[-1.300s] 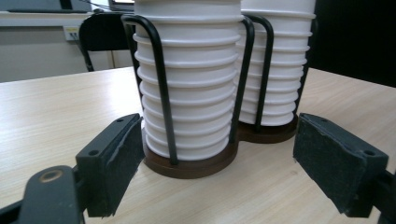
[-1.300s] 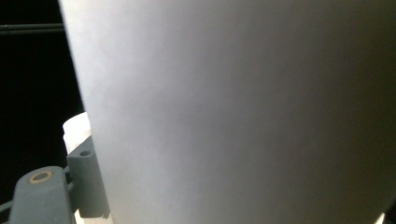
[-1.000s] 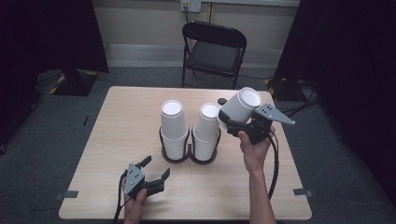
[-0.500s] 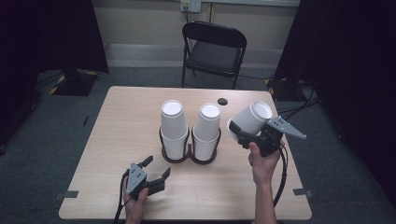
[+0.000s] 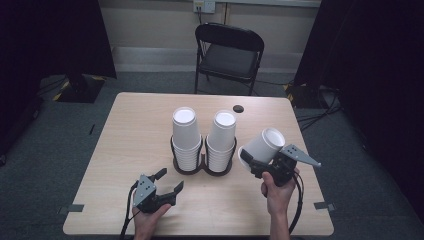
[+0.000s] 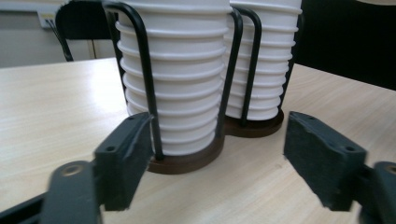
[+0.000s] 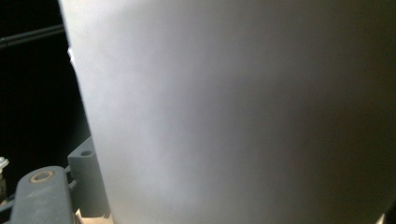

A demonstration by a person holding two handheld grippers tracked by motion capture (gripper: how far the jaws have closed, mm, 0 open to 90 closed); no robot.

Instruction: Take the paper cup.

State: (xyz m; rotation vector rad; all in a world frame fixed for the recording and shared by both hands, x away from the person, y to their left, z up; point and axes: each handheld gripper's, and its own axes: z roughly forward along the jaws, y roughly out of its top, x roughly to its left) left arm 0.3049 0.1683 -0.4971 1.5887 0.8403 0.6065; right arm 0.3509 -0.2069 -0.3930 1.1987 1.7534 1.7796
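- High view: the right hand-held gripper (image 5: 257, 162) is seen clenched on a single white cup (image 5: 263, 144), held tilted with its closed base up and toward 1 o'clock. Against the two earlier pictures, the cup has been carried from above the 1 o'clock side of the rack (image 5: 202, 162) down and toward 5 o'clock; it is now low over the worktop (image 5: 125, 140), just to the 3 o'clock side of the rack and apart from it.
- High view: the two stacks (image 5: 186, 135) are unchanged in the rack, upside down, side by side. The left hand-held gripper (image 5: 167, 181) has stayed at 7 o'clock of the rack, released, jaws spread, holding nothing.
- Judgement: a cup taken from the right stack appears to be on its way to be set down on the bare worktop at 3 o'clock; it is not yet resting there.
- Left gripper view: the rack's black wire uprights (image 6: 140, 60) and brown base (image 6: 187, 161) are seen close ahead between the spread jaws, with the ribbed rims of the nested cups (image 6: 175, 84). Nothing is touched by the jaws.
- Right gripper view: the cup wall (image 7: 233, 112) stands pressed close to the lens, with one jaw at the lower left against it, so the grip is judged firm.
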